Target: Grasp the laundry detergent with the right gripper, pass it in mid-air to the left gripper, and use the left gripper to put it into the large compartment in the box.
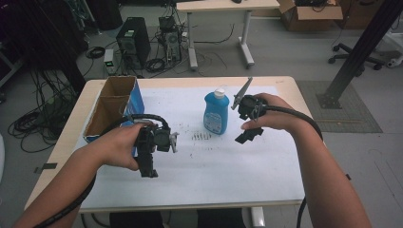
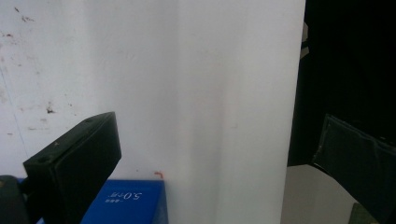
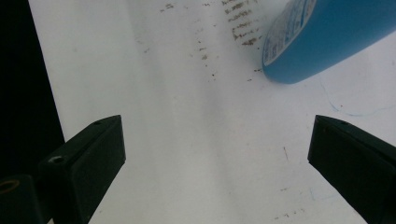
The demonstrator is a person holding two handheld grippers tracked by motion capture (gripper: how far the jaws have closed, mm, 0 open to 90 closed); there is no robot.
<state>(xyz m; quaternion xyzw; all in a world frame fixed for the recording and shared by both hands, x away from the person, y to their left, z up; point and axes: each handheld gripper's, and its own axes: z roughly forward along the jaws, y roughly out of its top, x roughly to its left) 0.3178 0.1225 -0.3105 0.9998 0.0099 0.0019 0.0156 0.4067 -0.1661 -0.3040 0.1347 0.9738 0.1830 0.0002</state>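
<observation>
Bottle [image 1: 216, 113] mid-table [image 1: 228, 166], box [image 1: 114, 107] to its left.

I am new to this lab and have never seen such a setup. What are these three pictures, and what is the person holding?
A person stands at a white-topped table holding a hand-held tool in each hand, each ending in two black jaws. The high view looks down from above: left tongs, right tongs. The other two pictures come from cameras riding on the tools, looking along their own jaws: left tongs, right tongs. Both stand open and hold nothing. On the table stand a blue bottle with a white cap and, at the left edge, an open blue cardboard box. The bottle's base shows ahead of the right tongs.
</observation>
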